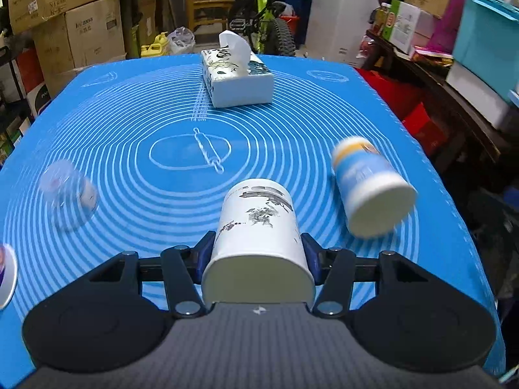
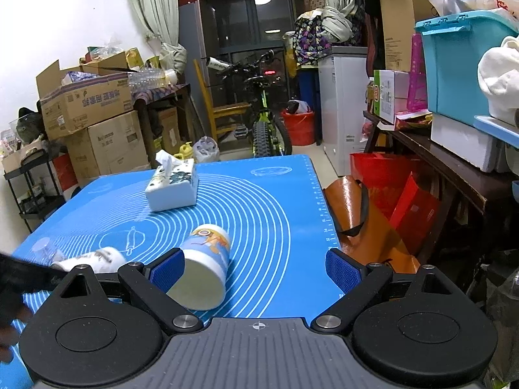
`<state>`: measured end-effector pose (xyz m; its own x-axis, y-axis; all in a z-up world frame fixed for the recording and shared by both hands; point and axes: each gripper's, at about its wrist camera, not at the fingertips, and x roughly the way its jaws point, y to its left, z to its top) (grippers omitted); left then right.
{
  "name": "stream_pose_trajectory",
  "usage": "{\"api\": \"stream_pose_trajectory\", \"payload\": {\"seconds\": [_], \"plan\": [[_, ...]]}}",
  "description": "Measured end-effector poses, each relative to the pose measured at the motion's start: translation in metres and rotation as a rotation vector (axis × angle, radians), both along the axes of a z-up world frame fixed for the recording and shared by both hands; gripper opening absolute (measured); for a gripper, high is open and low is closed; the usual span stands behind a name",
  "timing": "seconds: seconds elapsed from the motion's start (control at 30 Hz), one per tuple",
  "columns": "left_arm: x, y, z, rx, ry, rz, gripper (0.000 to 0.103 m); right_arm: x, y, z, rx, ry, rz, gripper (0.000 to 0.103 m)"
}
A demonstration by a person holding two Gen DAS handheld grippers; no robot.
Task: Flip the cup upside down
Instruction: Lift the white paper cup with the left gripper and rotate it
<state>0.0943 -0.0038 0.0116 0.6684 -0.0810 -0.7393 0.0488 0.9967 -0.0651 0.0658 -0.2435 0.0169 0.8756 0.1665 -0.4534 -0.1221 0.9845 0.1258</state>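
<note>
My left gripper (image 1: 258, 253) is shut on a white paper cup with an ink painting (image 1: 258, 227), held on its side with its open mouth toward the camera. This cup also shows in the right wrist view (image 2: 100, 257), partly hidden. A blue and yellow cartoon cup (image 1: 369, 188) lies on its side on the blue mat (image 1: 129, 136), to the right of the held cup. In the right wrist view this cup (image 2: 204, 262) lies mouth toward the camera, just inside the left finger (image 2: 167, 270). My right gripper (image 2: 256, 272) is open and empty above the mat's near right part.
A tissue box (image 1: 235, 77) stands at the far middle of the mat. A clear plastic cup (image 1: 68, 197) rests on the mat's left side. Another cup's rim (image 1: 6, 275) shows at the left edge. Red bags (image 2: 382, 194) and shelves crowd the right.
</note>
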Motion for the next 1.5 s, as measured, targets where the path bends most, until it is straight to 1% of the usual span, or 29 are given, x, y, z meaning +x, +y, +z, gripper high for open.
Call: {"api": "stream_pose_trajectory", "payload": {"seconds": [0.1, 0.2, 0.3, 0.43, 0.47, 0.57, 0.7, 0.9, 1.2, 1.37, 1.5], "plan": [[-0.018, -0.003, 0.002, -0.003, -0.008, -0.023, 0.056, -0.009, 0.0, 0.002, -0.002, 0.001, 0.005, 0.094], [-0.031, -0.007, -0.004, 0.011, -0.006, -0.038, 0.056, -0.015, 0.004, 0.001, -0.009, 0.009, 0.009, 0.094], [-0.032, -0.01, -0.016, 0.027, 0.012, -0.039, 0.058, -0.017, 0.007, -0.002, -0.012, 0.029, 0.014, 0.094], [-0.034, -0.007, -0.026, 0.01, 0.032, -0.038, 0.061, -0.021, 0.014, -0.007, -0.023, 0.047, 0.023, 0.094], [-0.034, -0.007, -0.026, 0.007, 0.034, -0.039, 0.065, -0.021, 0.015, -0.008, -0.026, 0.05, 0.024, 0.094], [-0.036, -0.006, -0.026, 0.002, 0.034, -0.038, 0.08, -0.021, 0.018, -0.008, -0.03, 0.056, 0.027, 0.094], [-0.037, -0.007, -0.027, 0.012, 0.032, -0.04, 0.088, -0.022, 0.021, -0.007, -0.037, 0.056, 0.034, 0.094], [-0.038, -0.008, -0.03, 0.022, 0.041, -0.048, 0.091, -0.023, 0.024, -0.009, -0.039, 0.065, 0.038, 0.094], [-0.038, -0.006, -0.028, 0.021, 0.038, -0.045, 0.092, -0.023, 0.024, -0.009, -0.039, 0.067, 0.037, 0.094], [-0.041, -0.005, -0.023, 0.024, 0.018, -0.041, 0.092, -0.023, 0.025, -0.009, -0.04, 0.066, 0.04, 0.094], [-0.049, -0.001, -0.01, -0.007, -0.015, -0.04, 0.093, -0.026, 0.027, -0.005, -0.043, 0.055, 0.048, 0.094]]}}
